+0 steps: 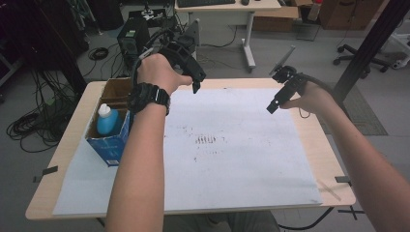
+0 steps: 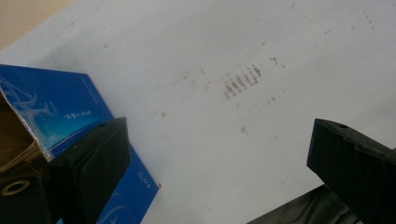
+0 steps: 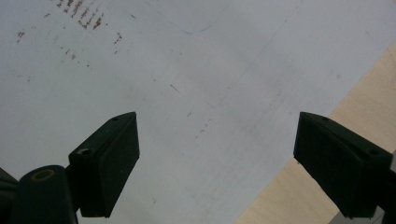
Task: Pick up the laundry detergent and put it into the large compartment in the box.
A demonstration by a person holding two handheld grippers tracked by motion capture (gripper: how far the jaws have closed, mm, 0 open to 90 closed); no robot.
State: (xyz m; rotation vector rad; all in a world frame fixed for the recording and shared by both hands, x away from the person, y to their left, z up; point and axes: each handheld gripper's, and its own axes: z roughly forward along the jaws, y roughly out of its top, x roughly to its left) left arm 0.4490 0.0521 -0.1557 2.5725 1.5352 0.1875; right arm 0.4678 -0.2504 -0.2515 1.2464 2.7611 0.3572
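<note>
- The left tool (image 1: 196, 83) hangs over the far left part of the counter (image 1: 309, 140), its jaws spread wide with nothing between them; in the left gripper view just the white sheet (image 2: 233, 116) lies in the gap.
- Just left of it sits the blue carton (image 1: 112, 145), open at the top, with a blue bottle (image 1: 107, 121) with a white cap standing upright inside.
- To do this step well, I'd say the left tool should keep its jaws apart, swing away from the carton's rim without catching the flap, and stay high enough not to knock the bottle.
- The left forearm reaches in from the near edge, and the wrist with the black watch (image 1: 147, 98) passes over the carton's right side; the tool points down and to the right.
- The right tool (image 1: 273, 107) is held over the far right of the sheet, well apart from the carton, jaws likewise spread and empty, angled down toward the middle.
</note>
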